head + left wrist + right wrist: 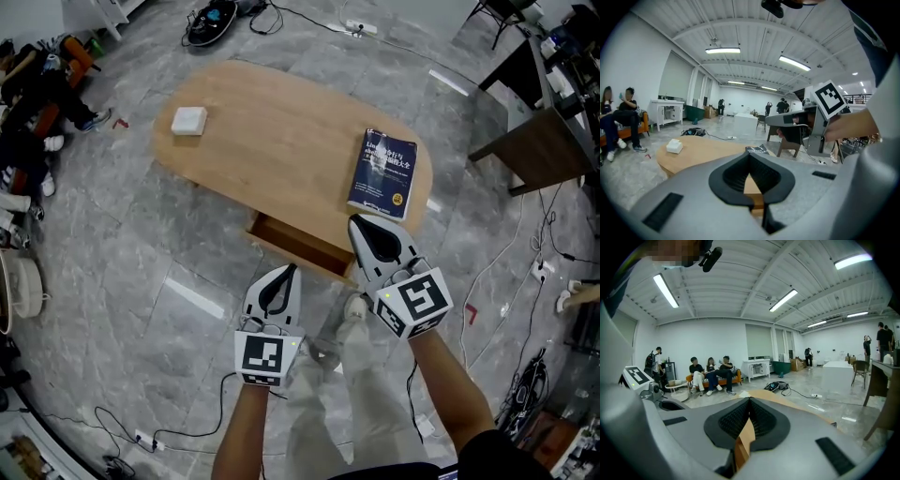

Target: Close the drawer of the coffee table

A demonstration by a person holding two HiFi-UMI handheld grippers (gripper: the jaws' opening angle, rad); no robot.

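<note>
On the grey tiled floor (122, 272), oval wooden coffee table (272, 141), centre of head view. Drawer (295, 242) on the table's near side is pulled out towards the person, with its dark inside exposed. Tabletop: blue book (382, 172) at the right end, lying flat; small white box (188, 121) at the far left end, well apart from the book. Left gripper (286, 279) is near of the drawer front and points at it, apart from it. Its own view shows the jaw tips together with nothing between them; only wood of the table shows through the hollow behind the tips. Right gripper (361, 228) sits at the drawer's right end, tips over the table's near edge just near of the book. Contact with the wood cannot be told. Right gripper view: jaws likewise closed tip to tip, empty, with a wooden edge visible through the hollow. Background: black cables (309, 19) on the floor far of the table, a dark table (534, 141) at far right, and people seated on an orange sofa (710, 373).
</note>
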